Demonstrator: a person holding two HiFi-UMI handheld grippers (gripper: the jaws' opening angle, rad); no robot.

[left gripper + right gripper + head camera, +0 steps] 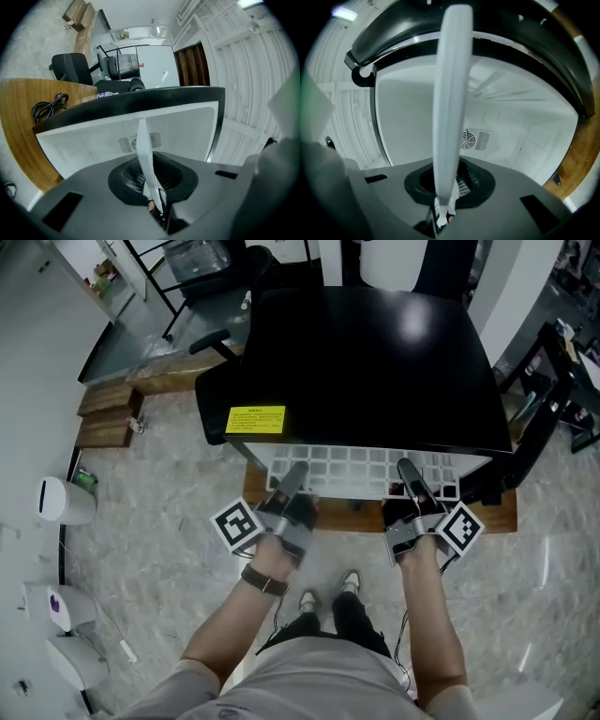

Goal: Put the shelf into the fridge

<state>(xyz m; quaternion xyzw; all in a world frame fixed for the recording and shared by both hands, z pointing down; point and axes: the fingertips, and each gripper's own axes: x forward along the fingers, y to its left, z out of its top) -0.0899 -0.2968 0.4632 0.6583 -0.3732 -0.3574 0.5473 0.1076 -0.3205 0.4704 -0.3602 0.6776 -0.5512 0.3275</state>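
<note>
The white wire shelf (356, 470) lies roughly level, its far part already under the top of the black mini fridge (375, 362) and its near edge sticking out of the open front. The left gripper (292, 479) and the right gripper (412, 479) each pinch that near edge, jaws clamped on the shelf. In both gripper views the shelf appears edge-on, running into the white interior toward a fan vent (472, 139) on the back wall. A yellow label (255, 419) sits on the fridge top, and the fridge stands on a wooden board (497, 512).
</note>
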